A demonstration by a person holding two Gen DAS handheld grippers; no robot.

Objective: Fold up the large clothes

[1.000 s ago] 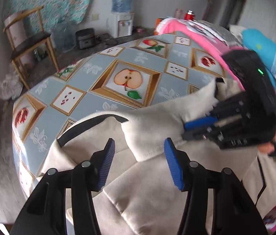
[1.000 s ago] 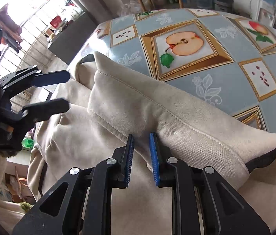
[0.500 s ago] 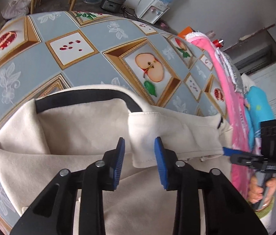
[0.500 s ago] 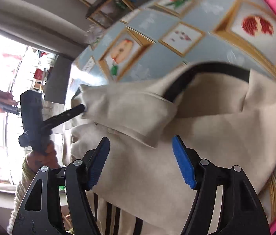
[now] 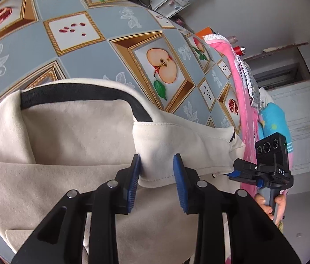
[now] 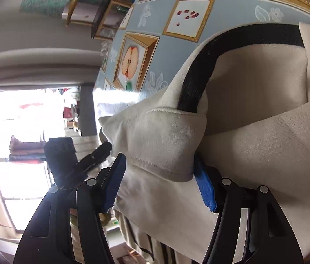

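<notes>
The cream garment (image 5: 71, 136), black-trimmed at the neck, lies spread on the table (image 5: 84, 50) with a sleeve folded across its body. The left hand-held gripper (image 5: 157, 180) stands narrow, the sleeve cuff (image 5: 157, 154) between its pads. The right hand-held gripper (image 6: 161, 180) stands wider, jaws closing about the sleeve's other end (image 6: 161, 136). The step in hand appears to be a sleeve fold. Next: secure both grips, then lay the sleeve flat inward.

1. Daylight is bright; the window (image 6: 23, 154) in the right wrist view is overexposed.
2. Glare lies on the desk (image 6: 111, 92) edge beside it.
3. Fisheye distortion bends both views; corners are black.
4. Focus is mostly sharp.
</notes>
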